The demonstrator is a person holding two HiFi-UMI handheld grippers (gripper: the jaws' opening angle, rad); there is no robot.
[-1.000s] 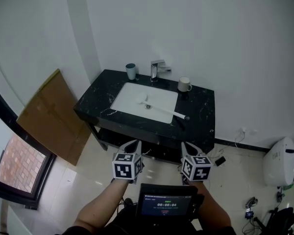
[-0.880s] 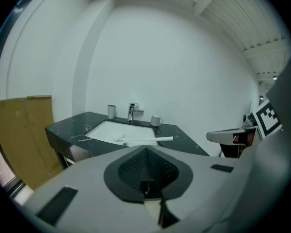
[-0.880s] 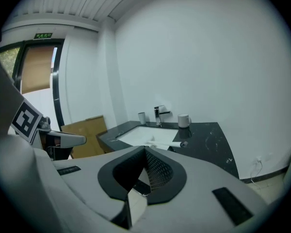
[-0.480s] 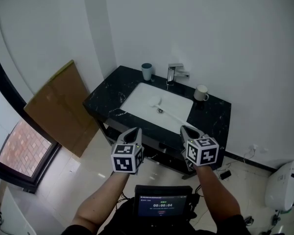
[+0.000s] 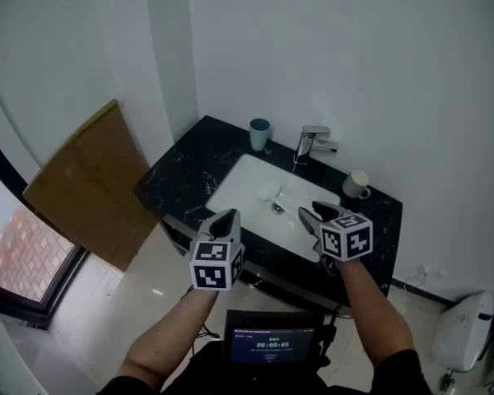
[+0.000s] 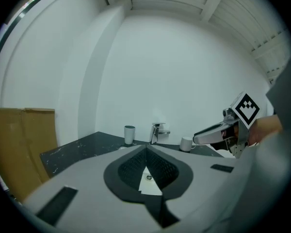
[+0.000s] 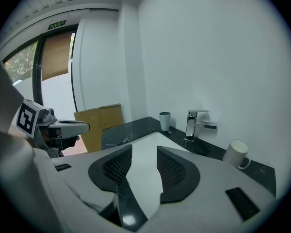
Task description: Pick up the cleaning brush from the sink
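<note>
The white cleaning brush lies in the white sink; its head is near the drain and its handle runs right, behind my right gripper. My left gripper hangs over the counter's front edge, left of the brush, with its jaws shut and nothing in them. My right gripper is over the basin's right side; its jaws are opening and nothing is between the pads. Neither gripper touches the brush.
The black marble counter carries a teal cup, a chrome tap and a white mug along the wall. Cardboard leans at the left. A screen sits at my chest.
Both grippers have moved forward and up, from in front of the counter to over the sink's front edge. The right gripper's jaws have gone from shut to open.
</note>
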